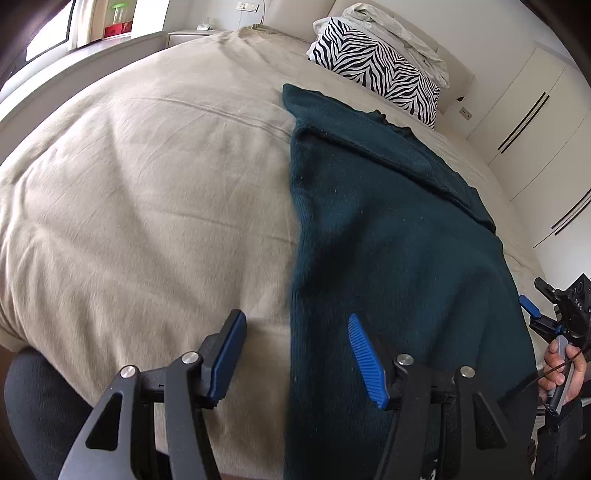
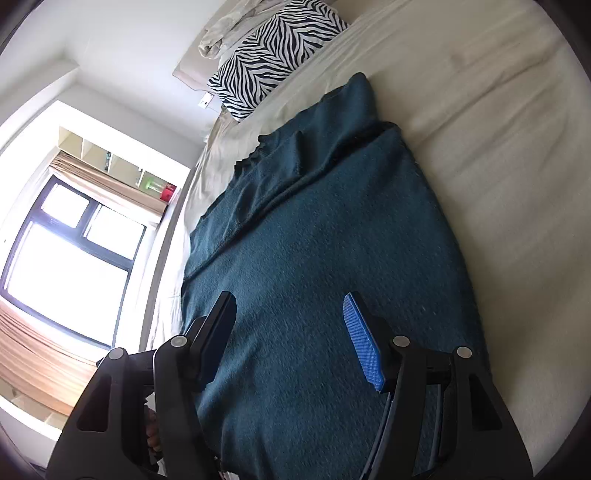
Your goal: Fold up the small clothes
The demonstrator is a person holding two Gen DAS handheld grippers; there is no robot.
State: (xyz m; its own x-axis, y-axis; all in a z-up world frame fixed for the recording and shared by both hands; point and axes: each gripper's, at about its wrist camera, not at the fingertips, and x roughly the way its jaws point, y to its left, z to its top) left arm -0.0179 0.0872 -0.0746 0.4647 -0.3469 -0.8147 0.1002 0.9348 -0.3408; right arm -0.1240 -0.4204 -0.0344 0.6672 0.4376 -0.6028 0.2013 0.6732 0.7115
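A dark teal knitted garment (image 1: 388, 229) lies flat on the beige bed (image 1: 147, 192), folded lengthwise with a sleeve laid over its far part. My left gripper (image 1: 295, 332) hovers open above the garment's near left edge, one blue pad (image 1: 364, 350) over the knit and the other over the bare sheet, nothing between them. In the right wrist view the same garment (image 2: 332, 229) fills the middle. My right gripper (image 2: 291, 314) stands open over its near end, nothing pinched. The right gripper (image 1: 546, 314) also shows at the left wrist view's right edge, held by a hand (image 1: 561, 369).
A zebra-striped pillow (image 1: 376, 70) with a crumpled pale cloth (image 1: 399, 33) on top sits at the head of the bed. White wardrobe doors (image 1: 535, 140) stand on one side of the bed, a window (image 2: 70, 251) on the other. Wide bare sheet spreads left of the garment.
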